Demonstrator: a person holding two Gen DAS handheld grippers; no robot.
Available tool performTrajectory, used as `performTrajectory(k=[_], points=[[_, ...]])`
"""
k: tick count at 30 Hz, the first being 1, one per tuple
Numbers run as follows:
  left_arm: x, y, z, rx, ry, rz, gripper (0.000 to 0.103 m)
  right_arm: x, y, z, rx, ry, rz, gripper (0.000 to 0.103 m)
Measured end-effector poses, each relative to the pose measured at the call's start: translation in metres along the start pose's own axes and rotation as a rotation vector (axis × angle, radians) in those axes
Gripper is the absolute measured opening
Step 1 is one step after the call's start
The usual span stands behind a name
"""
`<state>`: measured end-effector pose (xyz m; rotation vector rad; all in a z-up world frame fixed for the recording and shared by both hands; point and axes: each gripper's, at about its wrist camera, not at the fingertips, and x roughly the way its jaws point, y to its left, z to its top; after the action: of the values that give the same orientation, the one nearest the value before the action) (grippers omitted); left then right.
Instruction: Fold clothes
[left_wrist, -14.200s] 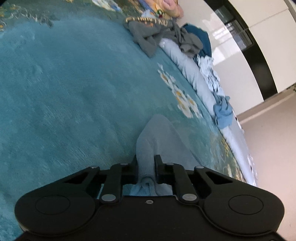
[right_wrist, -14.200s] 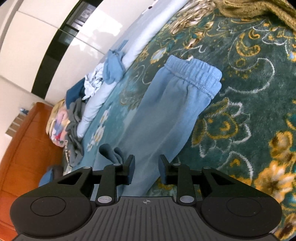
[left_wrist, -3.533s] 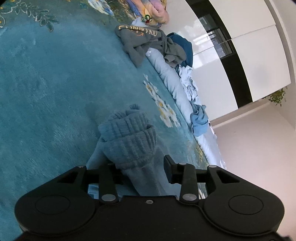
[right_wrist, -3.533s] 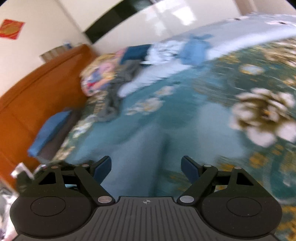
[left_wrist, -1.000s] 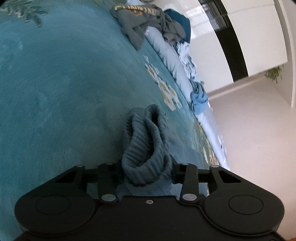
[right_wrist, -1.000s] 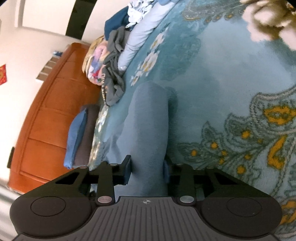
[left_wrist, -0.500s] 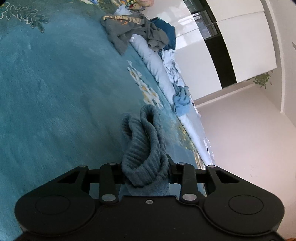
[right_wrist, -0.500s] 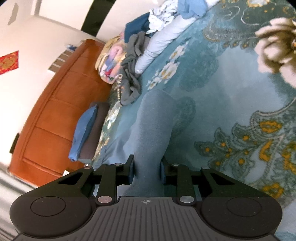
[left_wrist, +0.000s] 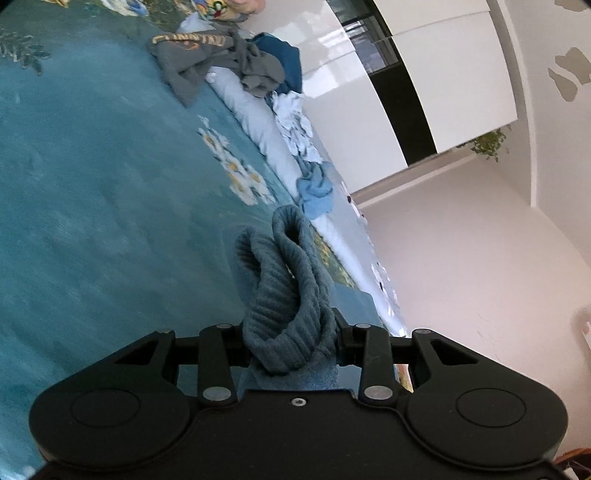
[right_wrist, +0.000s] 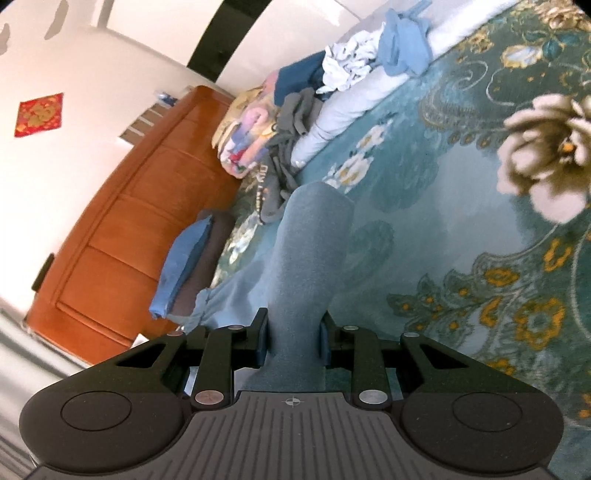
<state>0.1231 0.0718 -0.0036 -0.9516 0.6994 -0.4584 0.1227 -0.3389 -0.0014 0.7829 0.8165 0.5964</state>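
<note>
Item: blue sweatpants (right_wrist: 306, 258), in hand, fold under way.

Left gripper (left_wrist: 290, 332): I am clamping its jaws on the ribbed cuffs (left_wrist: 284, 291), both leg ends bunched together and standing up between the pads.

Right gripper (right_wrist: 293, 338): I am pinching a smooth fold of the same sweatpants; the cloth is filling the gap between the jaws and draping forward and away to the left.

Location: I am holding the garment above the teal floral bedspread (left_wrist: 92, 184), apparently clear of it at both held points; the lower part is hidden under my tools.

Done, by my reading: the legs are lying together and both ends are gathered, so a lengthwise fold looks complete.

Left: I am judging that the cuffs need carrying over to the waist end, then the bundle laying down flat and smoothing.

Awaiting: grey top (left_wrist: 199, 62), white garment (left_wrist: 295, 125) and light blue garment (left_wrist: 316, 184), crumpled along the far edge.

Stored: folded blue item (right_wrist: 186, 262) by the wooden headboard (right_wrist: 122, 221).
</note>
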Motion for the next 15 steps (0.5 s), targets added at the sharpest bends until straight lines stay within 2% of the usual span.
performTrajectory(k=[15], points=[[0.057, -0.056, -0.033, 0.101, 0.133, -0.048, 0.034, -0.069, -0.030, 0.015, 0.009, -0.094, -0.056, 0.023]])
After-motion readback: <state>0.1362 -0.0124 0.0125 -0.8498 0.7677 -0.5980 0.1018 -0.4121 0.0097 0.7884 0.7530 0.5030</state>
